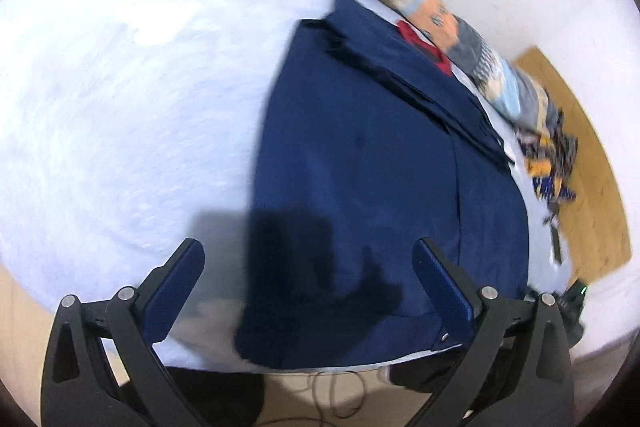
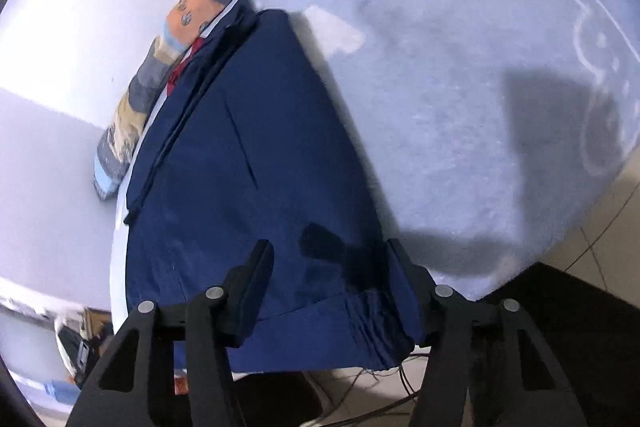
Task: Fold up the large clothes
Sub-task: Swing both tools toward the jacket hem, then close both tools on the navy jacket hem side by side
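Note:
A dark navy garment [image 1: 360,167] lies spread flat on a pale blue bed sheet [image 1: 120,87], partly folded, with layered edges along its far side. In the left wrist view my left gripper [image 1: 308,259] is open above the garment's near edge and holds nothing. In the right wrist view the garment [image 2: 240,167] fills the middle. My right gripper [image 2: 330,259] is open, its fingers straddling the garment's near corner, where the cloth bunches into pleats [image 2: 376,331]. It grips nothing.
A patterned quilt [image 1: 460,39] runs along the bed's far side by a white wall, with a red cloth [image 1: 424,43] beside it. A wooden board [image 1: 584,155] and a small multicoloured item [image 1: 548,171] lie beyond. Tiled floor and cables [image 2: 380,387] lie below the bed edge.

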A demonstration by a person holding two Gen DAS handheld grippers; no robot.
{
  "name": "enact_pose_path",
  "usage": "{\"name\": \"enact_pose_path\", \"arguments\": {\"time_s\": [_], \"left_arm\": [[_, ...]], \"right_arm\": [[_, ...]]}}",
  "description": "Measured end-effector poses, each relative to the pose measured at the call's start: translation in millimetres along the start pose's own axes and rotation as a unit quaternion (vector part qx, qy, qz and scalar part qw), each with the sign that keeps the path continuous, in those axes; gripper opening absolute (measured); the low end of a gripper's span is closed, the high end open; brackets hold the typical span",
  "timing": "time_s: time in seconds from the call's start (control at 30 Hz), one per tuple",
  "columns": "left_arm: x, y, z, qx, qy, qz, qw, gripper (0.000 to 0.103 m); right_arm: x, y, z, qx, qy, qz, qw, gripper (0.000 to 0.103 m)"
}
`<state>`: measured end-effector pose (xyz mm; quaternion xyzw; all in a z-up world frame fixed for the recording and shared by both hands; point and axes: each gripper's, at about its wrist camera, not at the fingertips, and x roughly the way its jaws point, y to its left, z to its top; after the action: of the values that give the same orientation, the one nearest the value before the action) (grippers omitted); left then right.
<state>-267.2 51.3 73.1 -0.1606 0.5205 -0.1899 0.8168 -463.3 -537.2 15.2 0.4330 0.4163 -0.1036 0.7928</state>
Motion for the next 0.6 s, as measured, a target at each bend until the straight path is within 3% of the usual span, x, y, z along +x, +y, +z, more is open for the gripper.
{"name": "enact_pose_path", "arguments": {"time_s": [0.17, 0.27, 0.4, 0.5, 0.6], "left_arm": [[0, 21, -3, -0.049, 0.002, -0.018, 0.9986, 0.098], [5, 16, -3, -0.042, 0.011, -0.025, 0.9988, 0.094], [14, -5, -10, 0.012, 0.032, -0.001, 0.9994, 0.091], [21, -15, -14, 0.047, 0.051, 0.028, 0.9972, 0.084], [34, -19, -19, 0.065, 0.074, 0.053, 0.9938, 0.062]], "right_arm": [[3, 9, -5, -0.01, 0.012, 0.022, 1.0, 0.059], [4, 26, -9, -0.042, 0.022, 0.062, 0.997, 0.058], [0, 26, -7, -0.069, -0.002, -0.015, 0.997, 0.058], [4, 12, -4, -0.04, 0.008, -0.03, 0.999, 0.058], [4, 5, -6, -0.032, 0.017, -0.03, 0.999, 0.06]]}}
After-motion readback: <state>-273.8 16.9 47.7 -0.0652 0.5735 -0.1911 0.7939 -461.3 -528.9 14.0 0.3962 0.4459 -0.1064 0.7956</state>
